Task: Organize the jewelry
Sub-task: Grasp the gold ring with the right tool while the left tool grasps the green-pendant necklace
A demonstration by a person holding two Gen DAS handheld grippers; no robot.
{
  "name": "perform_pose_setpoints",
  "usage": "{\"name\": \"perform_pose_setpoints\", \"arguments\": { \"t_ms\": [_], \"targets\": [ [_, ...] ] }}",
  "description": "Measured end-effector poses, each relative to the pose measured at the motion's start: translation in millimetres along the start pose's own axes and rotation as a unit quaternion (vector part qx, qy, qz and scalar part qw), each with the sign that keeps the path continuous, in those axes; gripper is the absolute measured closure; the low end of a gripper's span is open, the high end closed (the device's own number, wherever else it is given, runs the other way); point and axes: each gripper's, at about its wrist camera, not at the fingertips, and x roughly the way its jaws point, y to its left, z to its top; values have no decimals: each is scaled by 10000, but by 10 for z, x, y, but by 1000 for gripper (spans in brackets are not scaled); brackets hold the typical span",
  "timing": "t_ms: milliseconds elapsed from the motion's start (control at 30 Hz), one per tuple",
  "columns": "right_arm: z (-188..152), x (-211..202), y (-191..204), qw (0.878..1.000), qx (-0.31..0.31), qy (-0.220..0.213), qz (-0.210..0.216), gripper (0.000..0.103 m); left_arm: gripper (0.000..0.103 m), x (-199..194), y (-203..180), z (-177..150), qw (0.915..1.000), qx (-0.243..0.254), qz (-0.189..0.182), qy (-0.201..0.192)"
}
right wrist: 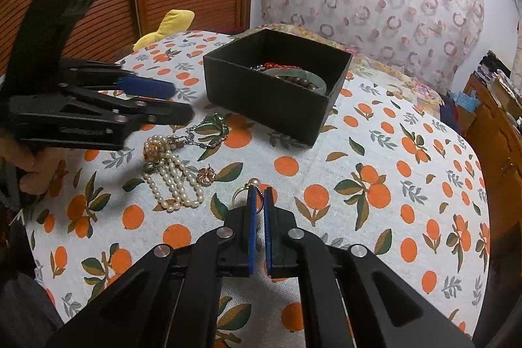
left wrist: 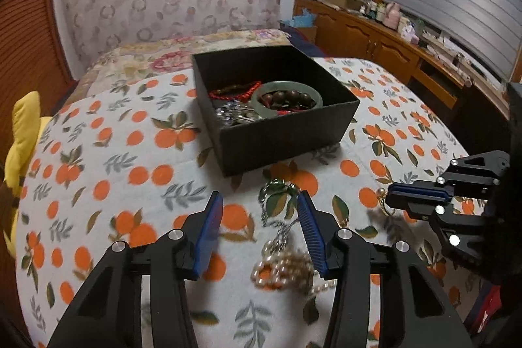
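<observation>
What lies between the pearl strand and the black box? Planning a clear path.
A silver chain with green pieces lies on the cloth between the pearl strand and the black box, seen in both views.

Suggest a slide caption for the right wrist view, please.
Right tool shut on a gold pearl ring above the orange-print cloth, pearl necklace and black box beyond.

Room lighting is even and moderately bright, with soft shadows. Fisheye distortion bends both views' edges into dark corners. The pearl necklace [left wrist: 284, 269] appears motion-blurred in the left wrist view.
</observation>
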Motion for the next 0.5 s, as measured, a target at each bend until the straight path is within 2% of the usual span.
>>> {"name": "perform_pose_setpoints", "arguments": {
  "t_ms": [200,300,400,500],
  "targets": [
    [1,-6,-4,10000,15,-18,2,98,67,256,-67,58,9994,216,1,283],
    [4,-20,-25,10000,51,-43,14,98,73,291,-100,77,9992,307,83,244],
    [-1,-37,-30,10000,59,-64,24,98,98,312,-103,99,9993,288,33,245],
    [-1,-48,-40,9999,72,-86,21,98,98,304,-109,103,9994,262,10,220]
  ]
}}
